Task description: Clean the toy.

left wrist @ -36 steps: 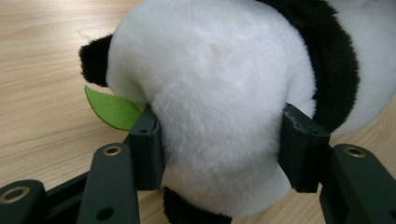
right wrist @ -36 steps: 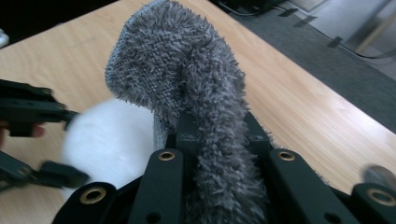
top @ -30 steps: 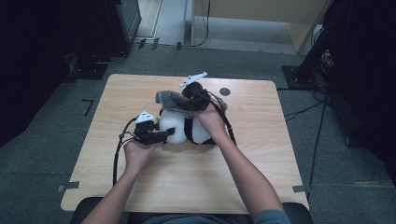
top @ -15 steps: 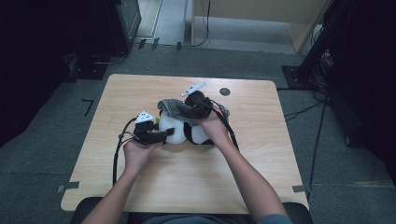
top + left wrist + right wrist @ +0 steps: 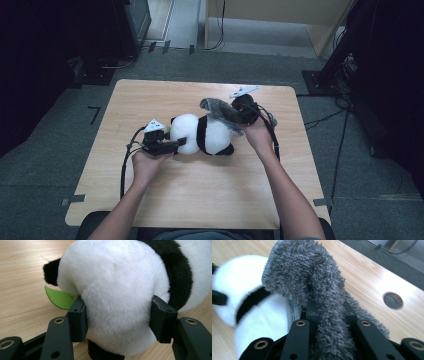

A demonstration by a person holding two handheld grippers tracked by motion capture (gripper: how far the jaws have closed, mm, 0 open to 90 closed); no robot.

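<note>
Left gripper view: left claw (image 5: 117, 322) squeezes fluffy round panda (image 5: 120, 290); right claw (image 5: 328, 312) pinches shaggy grey cloth (image 5: 312, 277).

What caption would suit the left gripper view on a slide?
The left gripper clamps the plush panda by its white head, a green felt leaf poking out beside it.

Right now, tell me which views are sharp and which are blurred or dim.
High view: table evenly lit, surroundings dark. Left gripper view: sharp on the panda's fur, soft light, no glare. Right gripper view: grey cloth crisp, panda behind it smeared and out of focus.
</note>
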